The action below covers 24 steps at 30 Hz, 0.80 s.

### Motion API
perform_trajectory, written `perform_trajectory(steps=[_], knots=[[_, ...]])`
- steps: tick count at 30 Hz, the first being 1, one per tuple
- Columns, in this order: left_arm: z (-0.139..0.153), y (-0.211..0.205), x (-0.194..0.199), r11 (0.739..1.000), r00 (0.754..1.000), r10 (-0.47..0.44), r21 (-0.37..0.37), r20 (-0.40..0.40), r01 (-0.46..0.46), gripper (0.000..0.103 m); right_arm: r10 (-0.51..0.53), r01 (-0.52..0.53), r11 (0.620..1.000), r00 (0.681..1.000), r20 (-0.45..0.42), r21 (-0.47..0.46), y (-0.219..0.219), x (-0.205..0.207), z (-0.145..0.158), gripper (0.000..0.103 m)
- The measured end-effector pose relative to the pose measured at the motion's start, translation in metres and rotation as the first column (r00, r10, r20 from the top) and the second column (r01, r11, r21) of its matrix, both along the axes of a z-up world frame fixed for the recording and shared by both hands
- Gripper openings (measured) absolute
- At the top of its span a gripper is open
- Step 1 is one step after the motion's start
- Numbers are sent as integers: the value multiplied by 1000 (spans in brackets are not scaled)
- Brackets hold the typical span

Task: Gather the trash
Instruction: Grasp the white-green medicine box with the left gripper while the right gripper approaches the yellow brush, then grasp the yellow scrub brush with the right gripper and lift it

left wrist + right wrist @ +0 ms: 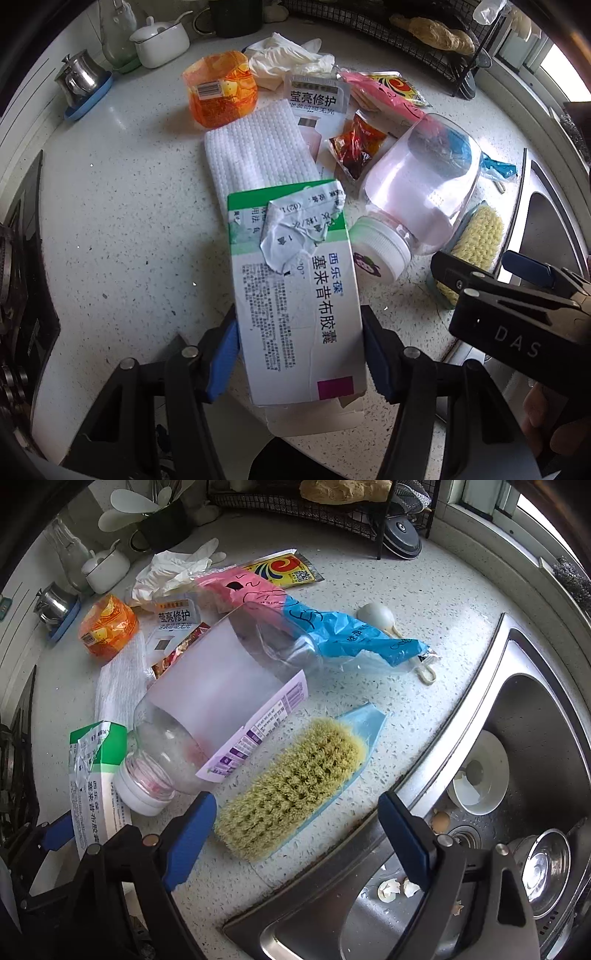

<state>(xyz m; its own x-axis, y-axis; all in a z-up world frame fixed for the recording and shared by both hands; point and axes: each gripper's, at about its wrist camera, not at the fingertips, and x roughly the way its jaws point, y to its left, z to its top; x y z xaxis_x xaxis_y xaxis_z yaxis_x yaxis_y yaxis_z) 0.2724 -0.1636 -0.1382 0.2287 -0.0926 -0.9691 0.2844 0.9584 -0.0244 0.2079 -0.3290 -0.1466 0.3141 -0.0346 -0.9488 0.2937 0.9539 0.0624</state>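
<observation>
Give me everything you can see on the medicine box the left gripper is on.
The medicine box is a flat white cardboard carton with a green band at its far end, blue Chinese lettering, fine print and a magenta square near the gripper. A crumpled pharmacy label is half peeled off. Its near flap hangs open. The left hand-held gripper clamps its long sides; its far end overlaps the white cloth, beside the plastic jar.

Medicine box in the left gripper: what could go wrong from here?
1. The left gripper pinches the medicine box near its open lower end, where a flap hangs loose; thin card may crush or slip.
2. The box's far end lies over the white cloth and close beside the plastic jar; lifting could drag the cloth or set the jar rolling.
3. The right gripper, open, hangs by the scrub brush, which is likely not trash.
</observation>
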Motion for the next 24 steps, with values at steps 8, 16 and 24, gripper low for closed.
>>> perform_trajectory(steps=[8, 16, 24], knots=[[-6, 3, -1, 1000, 999, 22, -13, -29, -22, 59, 51, -51, 998, 999, -12, -41, 12, 7, -8, 58], [6, 8, -21, 999, 1000, 18, -28, 8, -17, 59, 69, -69, 997, 998, 10, -29, 17, -18, -3, 35], [11, 26, -49, 998, 999, 3, -70, 51, 0, 59, 77, -75, 996, 996, 49, -40, 26, -70, 16, 33]])
